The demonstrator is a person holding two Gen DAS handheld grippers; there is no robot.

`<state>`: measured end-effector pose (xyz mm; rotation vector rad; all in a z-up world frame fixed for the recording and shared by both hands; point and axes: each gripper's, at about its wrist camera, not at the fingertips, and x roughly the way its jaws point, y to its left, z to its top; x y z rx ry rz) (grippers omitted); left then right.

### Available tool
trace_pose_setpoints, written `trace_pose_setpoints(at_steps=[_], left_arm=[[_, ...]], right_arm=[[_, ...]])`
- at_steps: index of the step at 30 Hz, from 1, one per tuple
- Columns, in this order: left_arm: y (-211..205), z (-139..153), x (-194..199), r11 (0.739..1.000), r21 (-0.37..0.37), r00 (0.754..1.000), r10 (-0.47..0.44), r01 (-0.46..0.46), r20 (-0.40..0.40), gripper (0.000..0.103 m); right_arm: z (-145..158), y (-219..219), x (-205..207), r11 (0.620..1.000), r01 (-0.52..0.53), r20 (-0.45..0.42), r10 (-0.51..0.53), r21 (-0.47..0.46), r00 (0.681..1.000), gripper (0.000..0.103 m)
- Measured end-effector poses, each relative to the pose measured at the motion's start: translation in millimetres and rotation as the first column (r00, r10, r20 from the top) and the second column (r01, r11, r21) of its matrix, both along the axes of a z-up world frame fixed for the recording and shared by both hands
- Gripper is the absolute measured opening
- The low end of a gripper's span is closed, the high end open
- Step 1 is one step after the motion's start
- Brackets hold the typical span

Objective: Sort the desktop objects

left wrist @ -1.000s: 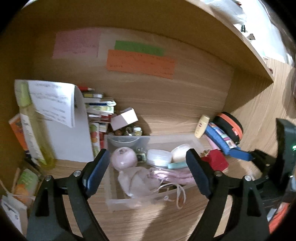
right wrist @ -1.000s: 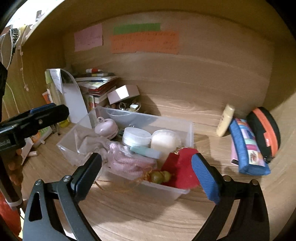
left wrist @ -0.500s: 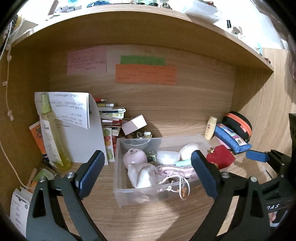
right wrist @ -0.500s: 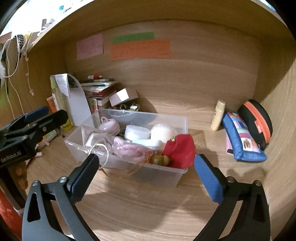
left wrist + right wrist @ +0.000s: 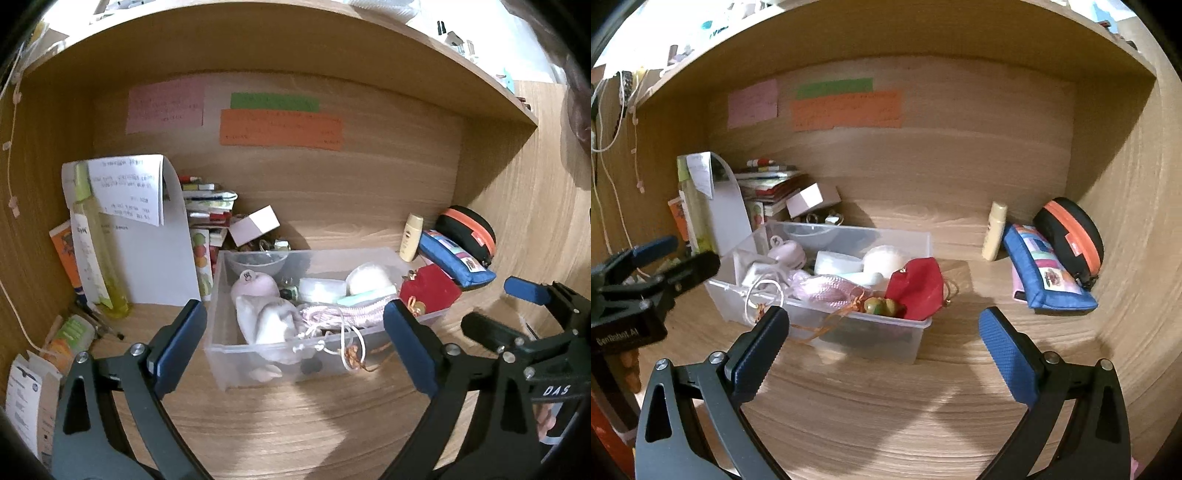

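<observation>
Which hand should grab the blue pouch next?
Probably the right gripper: it is open and empty, and the blue pouch lies on its side, while the left gripper faces the clear bin.

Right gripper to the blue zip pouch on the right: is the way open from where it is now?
Probably yes. The right gripper is open and empty, and only bare desk lies between it and the blue pouch. The clear bin sits off to the left, out of that path. The black case leans behind the pouch.

Wooden desk alcove (image 5: 295,424) ahead: grained back panel (image 5: 332,192) bearing pink, green, orange paper notes (image 5: 280,129), side wall (image 5: 1126,184) right, shelf board (image 5: 258,48) overhead, dim warm light.
</observation>
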<state>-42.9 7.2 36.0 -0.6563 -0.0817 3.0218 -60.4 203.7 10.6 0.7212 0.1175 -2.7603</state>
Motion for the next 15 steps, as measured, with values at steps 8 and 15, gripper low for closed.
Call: trace_pose_setpoints(at_steps=[8, 15], left_arm=[[-4.0, -9.0, -7.3, 0.999, 0.038, 0.999, 0.004, -0.006, 0.036, 0.098], [-8.0, -11.1, -8.5, 0.999, 0.052, 0.999, 0.005, -0.007, 0.044, 0.098]], right_arm=[[1.3, -0.8, 2.1, 1.000, -0.010, -0.007, 0.010, -0.012, 1.000, 0.103], [-0.2, -7.1, 0.9, 1.000, -0.018, -0.003, 0.018, -0.003, 1.000, 0.103]])
